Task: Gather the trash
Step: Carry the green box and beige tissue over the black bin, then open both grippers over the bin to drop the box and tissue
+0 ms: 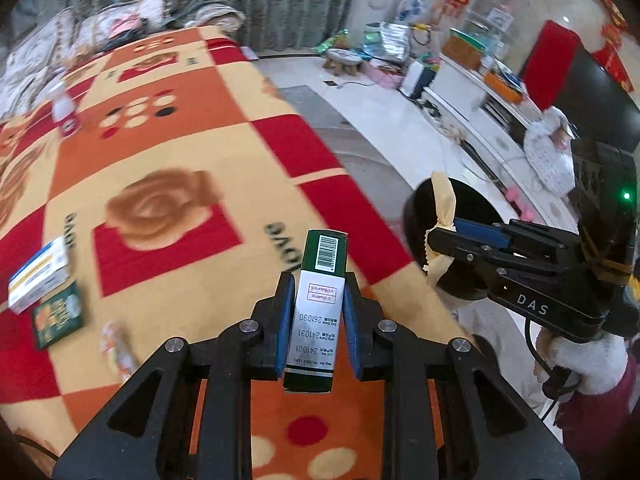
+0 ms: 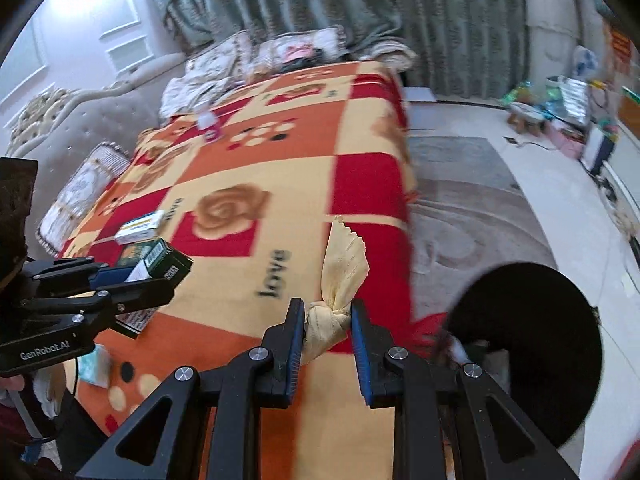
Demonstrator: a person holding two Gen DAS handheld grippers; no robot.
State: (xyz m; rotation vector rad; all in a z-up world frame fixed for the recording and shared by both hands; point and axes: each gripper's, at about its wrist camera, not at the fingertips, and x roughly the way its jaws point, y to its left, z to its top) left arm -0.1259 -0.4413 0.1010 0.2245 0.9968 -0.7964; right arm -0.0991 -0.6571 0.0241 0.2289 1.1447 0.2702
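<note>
My left gripper (image 1: 316,280) is shut on a tall green and white carton (image 1: 318,304) with a barcode, held above the patterned bed blanket (image 1: 168,160). The same carton (image 2: 162,262) and left gripper (image 2: 160,280) show at the left of the right wrist view. My right gripper (image 2: 327,307) is shut on a crumpled pale yellow wrapper (image 2: 340,280); in the left wrist view that gripper (image 1: 434,242) and the wrapper (image 1: 442,208) hang in front of a round black bin (image 1: 476,208) beside the bed. The bin's black opening (image 2: 532,352) lies at the lower right of the right wrist view.
On the blanket lie a white and blue box (image 1: 38,276), a flat green packet (image 1: 58,316), a small wrapper (image 1: 118,348) and a small white bottle (image 1: 64,108). Pillows (image 2: 224,64) line the head. A rug (image 2: 472,220), stool (image 1: 344,60) and white TV cabinet (image 1: 480,108) occupy the floor.
</note>
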